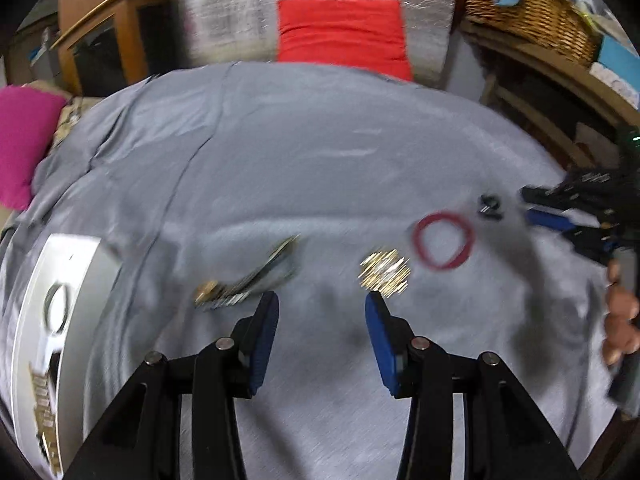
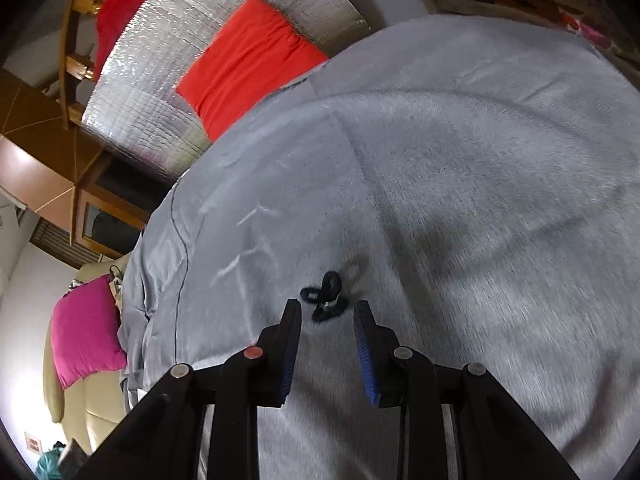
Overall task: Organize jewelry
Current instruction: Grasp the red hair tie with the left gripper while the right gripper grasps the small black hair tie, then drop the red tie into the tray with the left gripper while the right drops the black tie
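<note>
Grey cloth (image 2: 460, 200) covers the work surface. Behind: silver quilted panel (image 1: 240, 4), red cushion (image 1: 344, 34), wicker basket (image 1: 532, 8), magenta cushion (image 2: 86, 330).

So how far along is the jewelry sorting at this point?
Early to midway. Done: a ring-shaped piece and a gold chain already lie in the white tray. In hand: nothing; the left tongs and right tongs are both open, the right ones near the black piece. Left on the grey cloth: red bangle, gold cluster, a blurred gold-and-dark piece.
</note>
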### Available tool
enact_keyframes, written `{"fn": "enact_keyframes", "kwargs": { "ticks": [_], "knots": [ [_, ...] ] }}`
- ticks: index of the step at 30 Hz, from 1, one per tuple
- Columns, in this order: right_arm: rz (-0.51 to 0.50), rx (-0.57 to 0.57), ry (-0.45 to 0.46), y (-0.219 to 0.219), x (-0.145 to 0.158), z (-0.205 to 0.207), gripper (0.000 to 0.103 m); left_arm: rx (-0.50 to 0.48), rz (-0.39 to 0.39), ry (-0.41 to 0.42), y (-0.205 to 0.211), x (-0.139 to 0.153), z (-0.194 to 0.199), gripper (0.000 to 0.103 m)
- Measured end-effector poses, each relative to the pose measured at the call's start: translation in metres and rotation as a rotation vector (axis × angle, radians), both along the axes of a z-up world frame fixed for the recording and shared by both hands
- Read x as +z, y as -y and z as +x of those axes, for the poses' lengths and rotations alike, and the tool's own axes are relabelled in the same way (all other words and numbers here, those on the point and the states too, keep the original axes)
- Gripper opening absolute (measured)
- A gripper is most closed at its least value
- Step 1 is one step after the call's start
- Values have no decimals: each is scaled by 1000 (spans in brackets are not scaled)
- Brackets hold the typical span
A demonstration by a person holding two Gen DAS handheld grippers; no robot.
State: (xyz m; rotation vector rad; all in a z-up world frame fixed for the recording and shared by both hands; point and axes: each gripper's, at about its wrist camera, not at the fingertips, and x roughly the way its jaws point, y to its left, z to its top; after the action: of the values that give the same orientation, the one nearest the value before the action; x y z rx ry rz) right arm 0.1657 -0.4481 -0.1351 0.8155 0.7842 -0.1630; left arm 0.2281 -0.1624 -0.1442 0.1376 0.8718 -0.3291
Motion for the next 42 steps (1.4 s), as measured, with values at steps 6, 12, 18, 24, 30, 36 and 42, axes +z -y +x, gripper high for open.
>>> {"fn": "enact_keyframes", "kwargs": {
  "ticks": [6, 12, 18, 24, 30, 36, 42],
  "knots": [
    [-9, 9, -37, 7, -14, 27, 30, -116, -58, -33, 37, -5, 10, 46],
    [31, 13, -39, 12, -29, 42, 30, -206, -74, -51, 63, -16, 13, 46],
    [4, 51, -42, 1, -31, 50, 9, -249, -96, -73, 86, -25, 21, 46],
    [-18, 48, -27, 0, -27, 45, 7, -271, -113, -89, 100, -35, 26, 36],
    [-19, 46, -5, 5, -21, 37, 7, -257, -142, -80, 89, -31, 33, 6],
    [-30, 42, 36, 3, -6, 27, 7, -286, -166, -14, 75, -7, 18, 6],
    [-52, 60, 99, -18, 19, 15, 7, -224, -230, 47, 30, 30, 6, 6]
  ]
}}
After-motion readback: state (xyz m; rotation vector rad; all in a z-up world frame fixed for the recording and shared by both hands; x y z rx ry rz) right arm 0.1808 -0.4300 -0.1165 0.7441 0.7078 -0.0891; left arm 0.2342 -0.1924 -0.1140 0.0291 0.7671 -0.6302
